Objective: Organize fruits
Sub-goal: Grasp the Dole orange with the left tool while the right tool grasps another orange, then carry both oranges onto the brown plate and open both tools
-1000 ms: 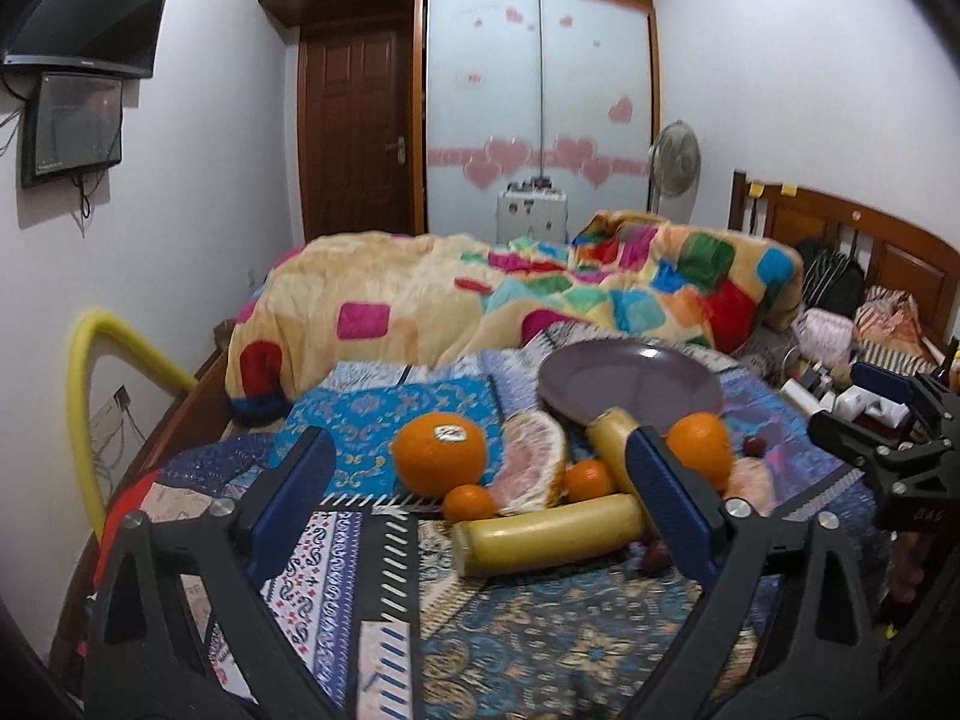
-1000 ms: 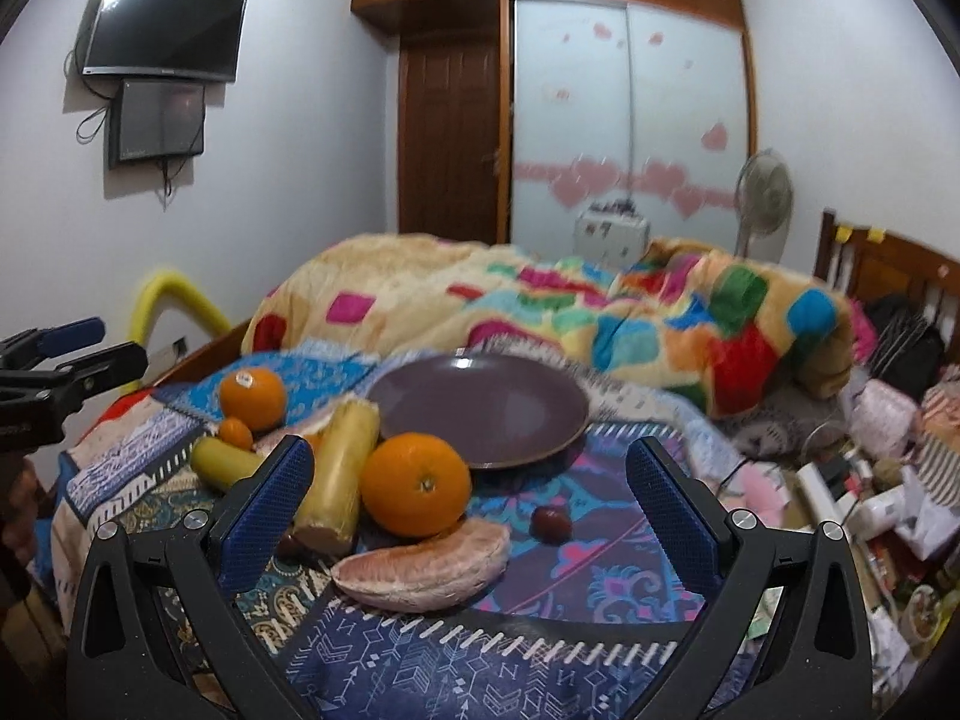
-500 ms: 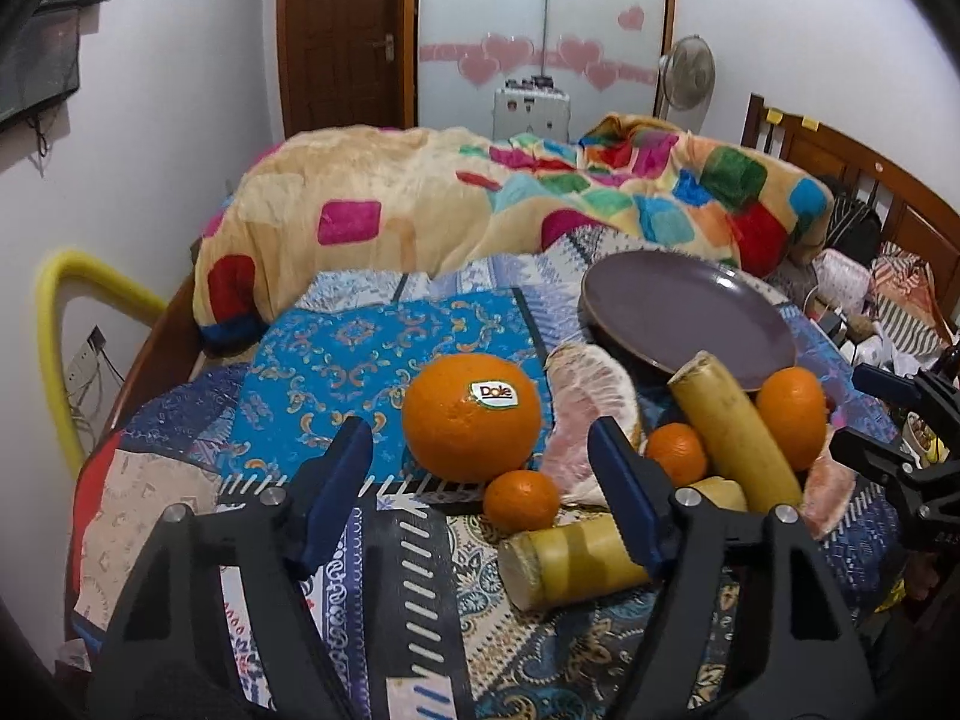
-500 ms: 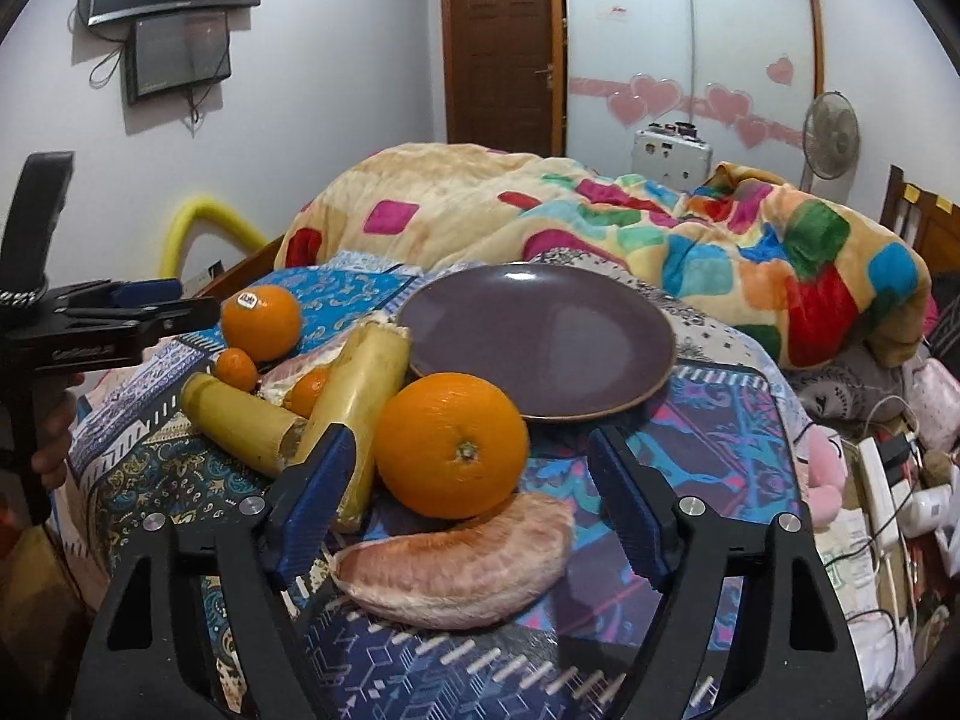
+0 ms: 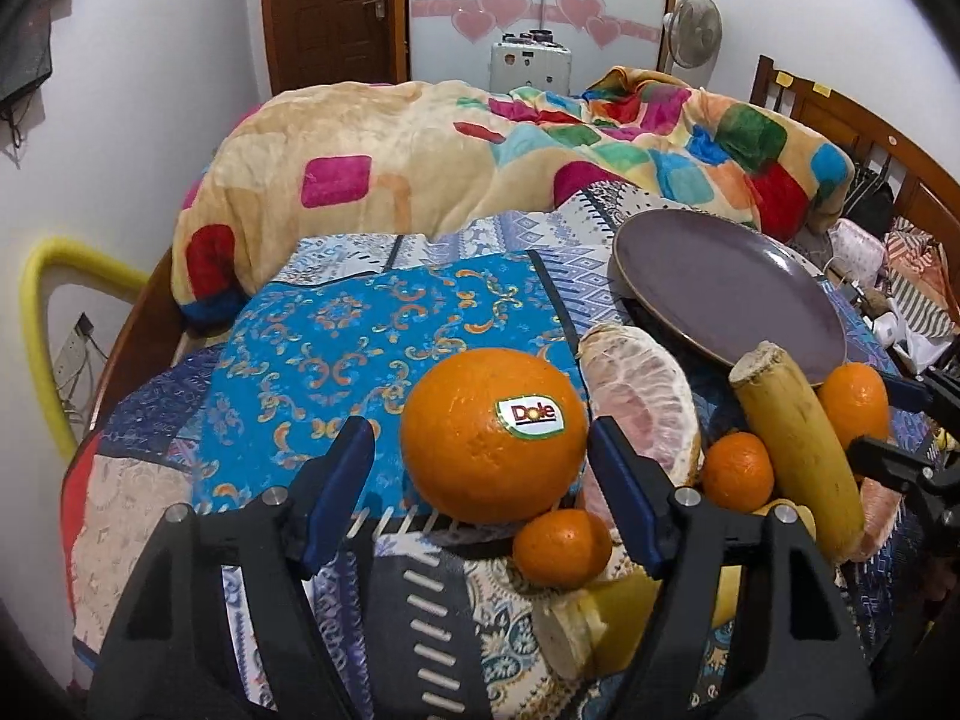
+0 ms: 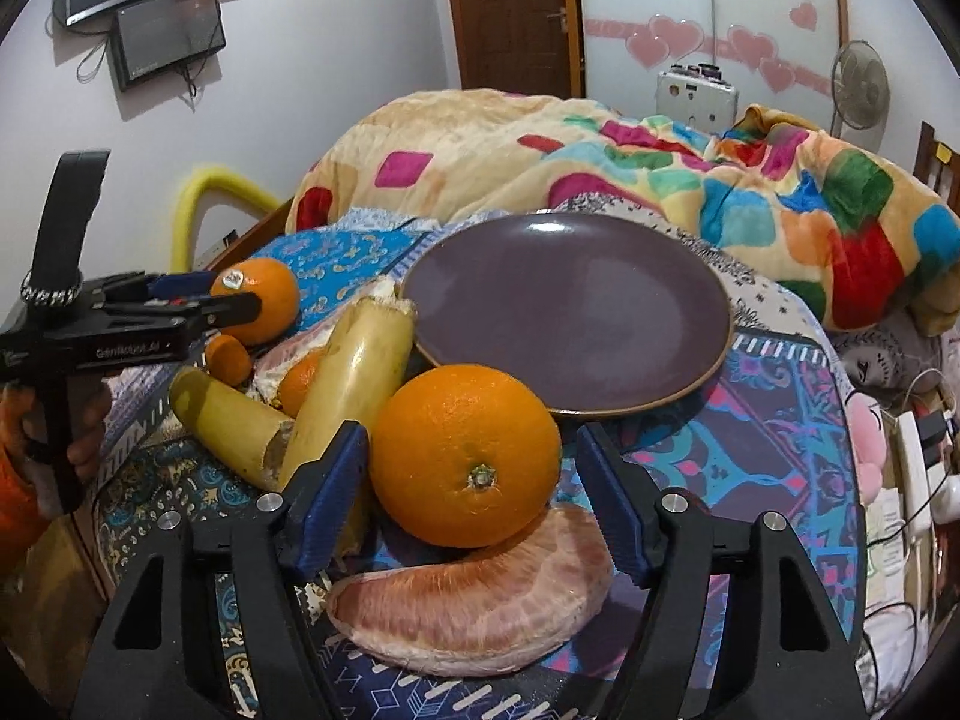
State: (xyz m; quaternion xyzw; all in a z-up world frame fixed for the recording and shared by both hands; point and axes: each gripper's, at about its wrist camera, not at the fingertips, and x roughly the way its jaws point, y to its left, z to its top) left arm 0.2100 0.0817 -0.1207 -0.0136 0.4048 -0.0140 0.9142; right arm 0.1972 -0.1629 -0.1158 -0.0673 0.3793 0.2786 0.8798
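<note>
Both grippers have moved in close to the fruit since half a second ago, each now with a large orange between its spread fingers. The left gripper (image 5: 480,468) straddles the stickered orange (image 5: 492,435); its blue fingers (image 5: 336,492) stand released on either side, the right one looking close to the peel, though whether it touches cannot be told. A small mandarin (image 5: 561,546) sits just below that orange, and a peeled pomelo wedge (image 5: 642,402) lies to its right. Further right are another mandarin (image 5: 737,471) and a banana piece (image 5: 798,450) standing tilted.

The right gripper (image 6: 468,501) straddles the plain orange (image 6: 465,456), fingers (image 6: 612,510) open, with narrow gaps on both sides. A second pomelo wedge (image 6: 474,594) lies in front of and under this orange. Two banana pieces (image 6: 354,384) lean to its left. The purple plate (image 6: 570,312) sits bare just behind the fruit, on the patterned bedspread (image 5: 372,330) covering the bed. A colourful blanket (image 5: 480,150) is heaped beyond
</note>
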